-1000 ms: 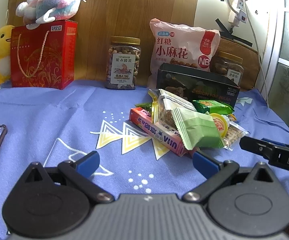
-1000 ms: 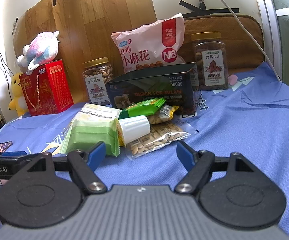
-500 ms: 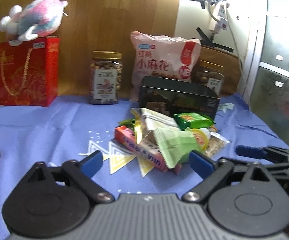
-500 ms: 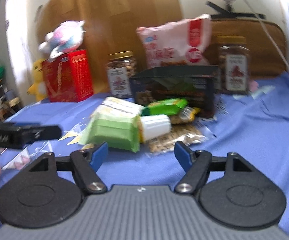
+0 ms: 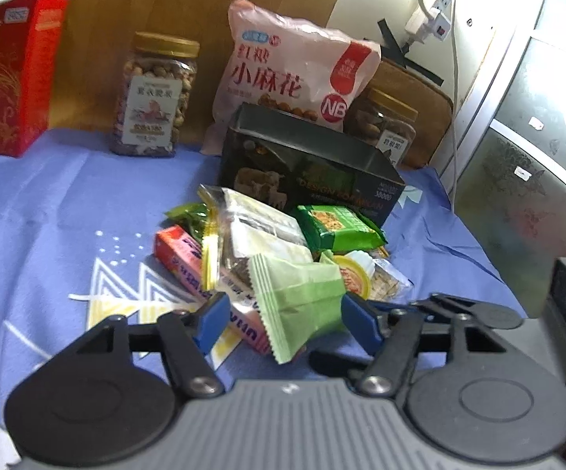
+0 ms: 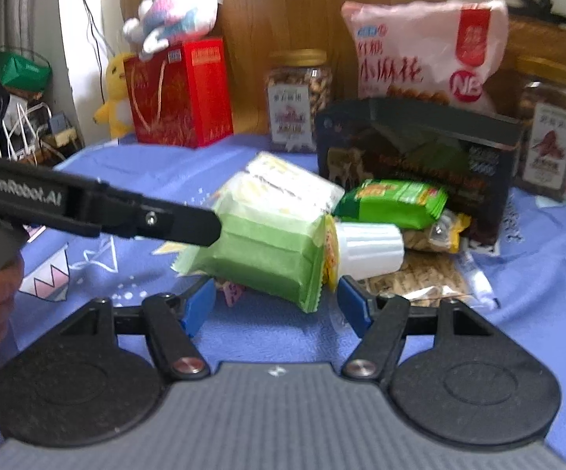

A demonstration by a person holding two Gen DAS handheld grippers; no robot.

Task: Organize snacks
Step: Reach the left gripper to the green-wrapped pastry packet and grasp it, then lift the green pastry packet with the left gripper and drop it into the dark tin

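Note:
A heap of small snacks lies on the blue cloth in front of an open dark box [image 5: 314, 164]. On top is a pale green packet [image 5: 298, 305], also in the right wrist view [image 6: 267, 250]. Beside it lie a clear packet [image 5: 251, 231], a pink candy box [image 5: 188, 262], a bright green packet [image 5: 333, 227], a white cup [image 6: 369, 250] and a seed bag [image 6: 412, 282]. My left gripper [image 5: 286, 321] is open, its jaws to either side of the pale green packet. My right gripper [image 6: 277, 305] is open just before the same packet.
At the back stand a red gift box [image 5: 8, 74] with a plush toy, two nut jars [image 5: 153, 94] [image 5: 388, 129] and a pink snack bag [image 5: 290, 78]. The left gripper's arm [image 6: 98, 207] crosses the right wrist view. A cabinet [image 5: 533, 149] is at the right.
Both grippers have moved forward to the heap and now frame the pale green packet. Both stay open.

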